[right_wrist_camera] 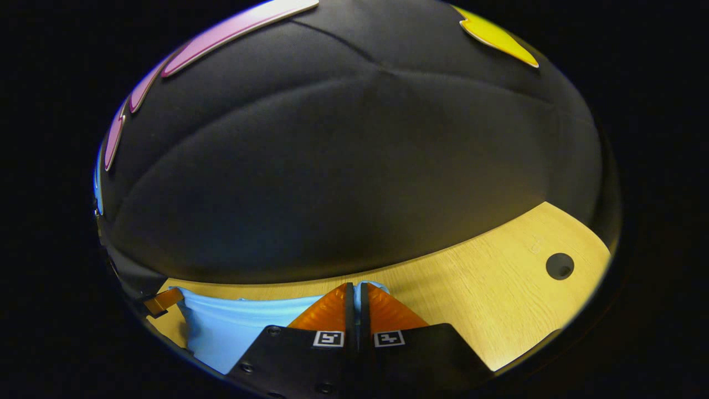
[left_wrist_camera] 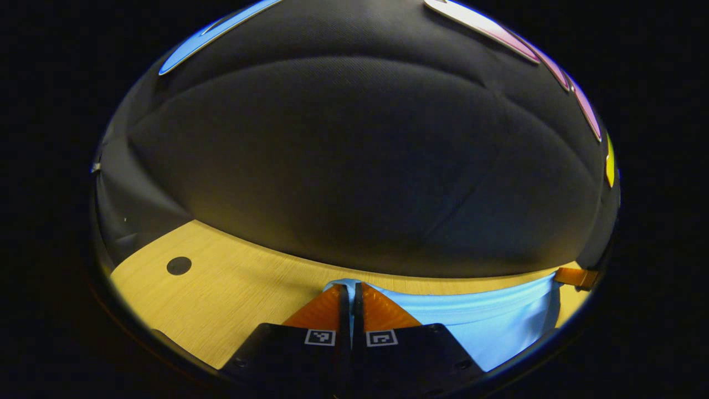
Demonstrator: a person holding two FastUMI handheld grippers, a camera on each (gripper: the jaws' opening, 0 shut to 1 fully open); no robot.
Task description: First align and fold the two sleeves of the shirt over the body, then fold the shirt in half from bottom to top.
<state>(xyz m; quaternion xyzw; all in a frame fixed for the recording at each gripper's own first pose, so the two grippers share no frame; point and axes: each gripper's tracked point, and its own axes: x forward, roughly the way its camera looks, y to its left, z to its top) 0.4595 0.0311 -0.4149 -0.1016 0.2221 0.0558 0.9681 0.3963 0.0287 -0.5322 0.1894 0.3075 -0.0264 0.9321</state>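
Bare table either side — cloth wall close ahead, barring the way.

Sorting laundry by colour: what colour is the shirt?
Light blue, plain; the shirt shows best in the left gripper view.

The shirt lies on the bench, stretched sideways between the two grippers, with the booth wall rising just behind the bench's far edge. In the left gripper view, the left gripper sits at the shirt's left end, its fingers closed on the cloth edge, and the right gripper shows far off at the shirt's right end. A round hole lies in the bench to the left, well apart from the shirt. In the right gripper view, the layout mirrors: the cloth runs leftward from that gripper's tips, and another hole lies to the right.
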